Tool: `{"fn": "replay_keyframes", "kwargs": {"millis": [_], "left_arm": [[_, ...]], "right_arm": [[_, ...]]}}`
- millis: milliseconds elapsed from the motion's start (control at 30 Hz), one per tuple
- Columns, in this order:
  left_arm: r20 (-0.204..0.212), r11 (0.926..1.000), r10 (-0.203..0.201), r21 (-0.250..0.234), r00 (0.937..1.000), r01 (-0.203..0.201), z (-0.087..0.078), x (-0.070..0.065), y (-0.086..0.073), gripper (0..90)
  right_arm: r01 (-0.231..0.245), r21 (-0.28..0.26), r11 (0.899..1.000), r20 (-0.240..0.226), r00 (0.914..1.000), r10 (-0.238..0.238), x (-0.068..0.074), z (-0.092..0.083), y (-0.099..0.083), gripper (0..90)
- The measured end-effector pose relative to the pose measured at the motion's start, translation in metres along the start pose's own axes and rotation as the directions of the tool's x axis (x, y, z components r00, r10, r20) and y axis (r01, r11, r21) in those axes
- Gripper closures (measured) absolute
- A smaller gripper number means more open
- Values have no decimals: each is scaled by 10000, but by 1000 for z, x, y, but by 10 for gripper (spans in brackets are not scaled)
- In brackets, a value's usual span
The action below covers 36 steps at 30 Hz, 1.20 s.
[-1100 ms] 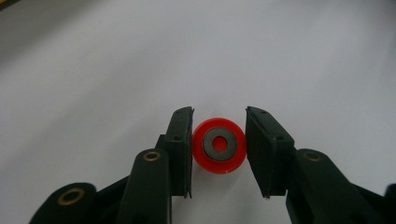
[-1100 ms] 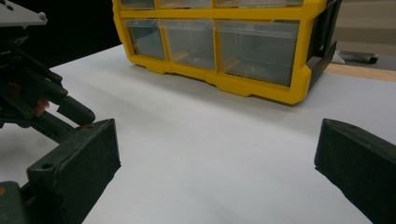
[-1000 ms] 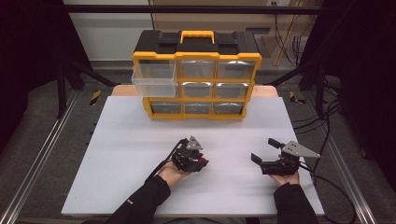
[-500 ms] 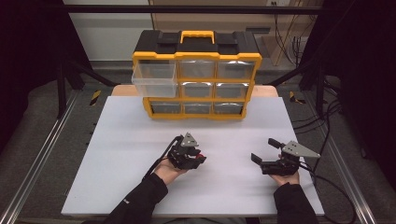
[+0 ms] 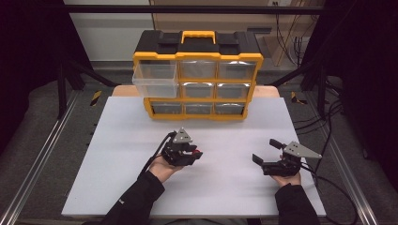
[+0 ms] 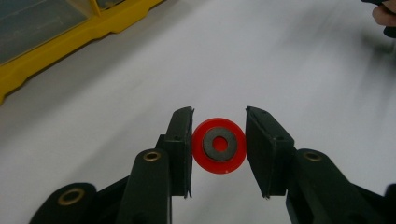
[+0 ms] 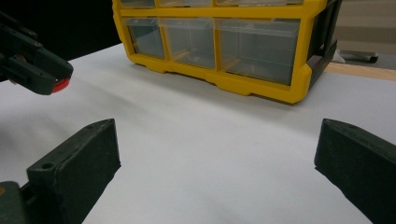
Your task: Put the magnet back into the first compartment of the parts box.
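Flat round red plastic disc with dark grey ring centre. Black two-jaw grippers, left and right, grey top plates. Yellow-framed organiser cabinet, black top, yellow handle, clear drawers. Plain white desk. Black sleeves.

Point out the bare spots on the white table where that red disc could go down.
Bare white table lies left of the left gripper, between it and the right gripper, and ahead of both, before the yellow drawer cabinet. The cabinet's pulled-out clear drawer crowds the far left.
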<state>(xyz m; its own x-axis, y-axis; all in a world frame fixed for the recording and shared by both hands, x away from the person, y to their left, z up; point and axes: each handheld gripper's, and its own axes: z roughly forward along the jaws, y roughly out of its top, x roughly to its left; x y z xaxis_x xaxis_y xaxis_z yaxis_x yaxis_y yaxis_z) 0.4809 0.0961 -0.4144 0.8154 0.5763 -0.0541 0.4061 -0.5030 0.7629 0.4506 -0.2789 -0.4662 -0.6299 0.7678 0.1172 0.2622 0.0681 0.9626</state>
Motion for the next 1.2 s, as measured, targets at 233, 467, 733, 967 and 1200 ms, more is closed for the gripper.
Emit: {"fn": "replay_keyframes", "kwargs": {"millis": [233,467,733,967,1200], "left_arm": [[-121,9998,-65,-189,9999,62,-9,3,2,622],[-211,9994,-101,-337,9997,93,-19,8,3,621],[-391,9984,-154,-556,9991,132,-31,14,5,621],[-581,9972,-234,-730,9980,191,-41,19,5,621],[-764,9954,-340,-924,9965,269,-52,25,6,622]], "right_arm": [[-58,-21,10000,-3,10000,58,0,0,0,4],[-57,-11,10000,-4,10000,57,0,0,0,4],[-60,-13,10000,-6,10000,60,0,0,0,4],[-59,-12,10000,1,10000,59,0,0,0,4],[-60,3,10000,-3,10000,60,0,0,0,4]]}}
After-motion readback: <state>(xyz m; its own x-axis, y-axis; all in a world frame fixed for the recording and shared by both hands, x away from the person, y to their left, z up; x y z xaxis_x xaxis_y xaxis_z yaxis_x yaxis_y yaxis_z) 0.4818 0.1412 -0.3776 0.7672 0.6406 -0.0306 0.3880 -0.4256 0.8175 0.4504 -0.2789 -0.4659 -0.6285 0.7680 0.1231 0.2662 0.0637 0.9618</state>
